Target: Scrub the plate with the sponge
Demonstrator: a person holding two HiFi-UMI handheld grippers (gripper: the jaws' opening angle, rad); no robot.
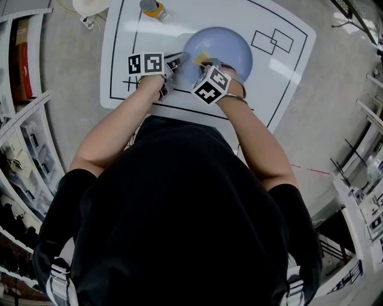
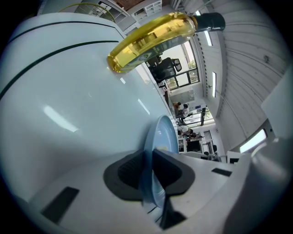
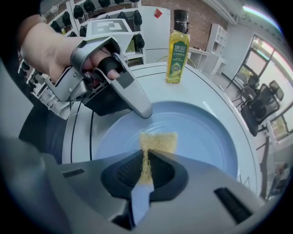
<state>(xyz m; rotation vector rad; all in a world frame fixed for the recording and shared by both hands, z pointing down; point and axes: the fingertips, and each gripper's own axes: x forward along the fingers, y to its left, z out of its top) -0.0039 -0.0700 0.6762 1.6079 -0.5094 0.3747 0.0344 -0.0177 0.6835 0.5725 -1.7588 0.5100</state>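
Note:
A light blue plate (image 1: 230, 51) lies on the white table (image 1: 287, 72). My left gripper (image 1: 179, 60) is shut on the plate's left rim; in the left gripper view the plate (image 2: 161, 137) stands edge-on between the jaws of the left gripper (image 2: 151, 171). My right gripper (image 1: 209, 61) points steeply down over the plate's left part and is shut on a yellow sponge (image 1: 200, 57). In the right gripper view the sponge (image 3: 158, 141) sticks out of the right gripper (image 3: 145, 171) and rests on the plate (image 3: 206, 137). The left gripper (image 3: 139, 107) grips the rim just beyond the sponge.
A bottle of yellow oil (image 1: 154, 8) stands at the table's far edge, seen upright behind the plate (image 3: 177, 48) and lying across the top of the left gripper view (image 2: 153, 36). Black lines mark the table. Shelving (image 1: 24, 137) flanks both sides.

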